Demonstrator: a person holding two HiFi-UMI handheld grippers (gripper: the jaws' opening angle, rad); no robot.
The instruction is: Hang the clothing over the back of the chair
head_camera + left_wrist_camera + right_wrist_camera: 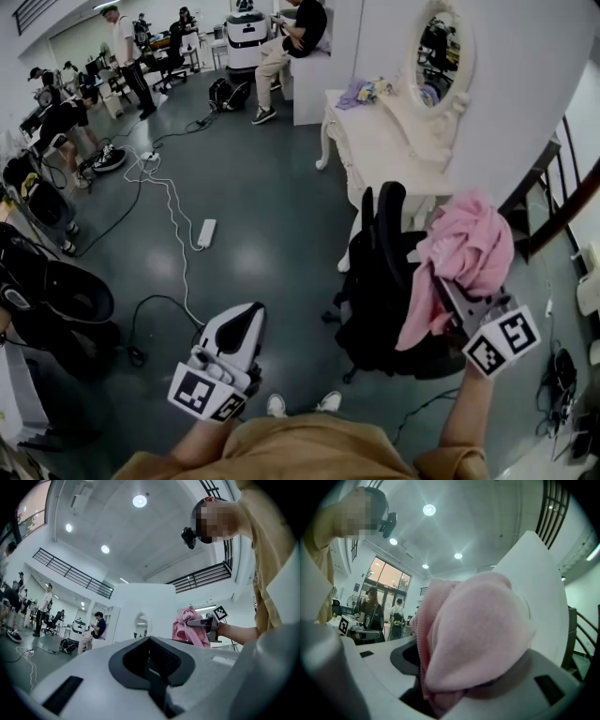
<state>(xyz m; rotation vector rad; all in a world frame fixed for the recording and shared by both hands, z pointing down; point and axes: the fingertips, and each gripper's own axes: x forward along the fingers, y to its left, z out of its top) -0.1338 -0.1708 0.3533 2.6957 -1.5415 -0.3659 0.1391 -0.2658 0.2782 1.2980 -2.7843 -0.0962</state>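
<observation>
Seen from your head, a wide grey floor (253, 234) fills the frame, with people and equipment far off towards 11 o'clock. A white dressing desk (375, 150) with an oval mirror (441, 56) stands at 1 o'clock.

Closer to you, at 4 o'clock from the centre, is the black office chair (380, 272). Its tall back rises towards you and is bare, with nothing draped on it.

The pink clothing (469, 248) is bunched in the air at the 3 o'clock side of the chair's back. One fold trails down in front of the seat. You cannot tell from here whether the cloth touches the chair.

Your right tongs (457, 298) are clamped on that bundle, and their own view is almost filled with pink fabric wedged between the jaws. Your left tongs (246, 323) sit at 7 o'clock, well apart from the chair, with their jaws together and nothing between them.

By the look of it the garment is lifted and brought to the chair. Left to do is carrying it over the top edge, letting it fall on both sides, and letting go.
</observation>
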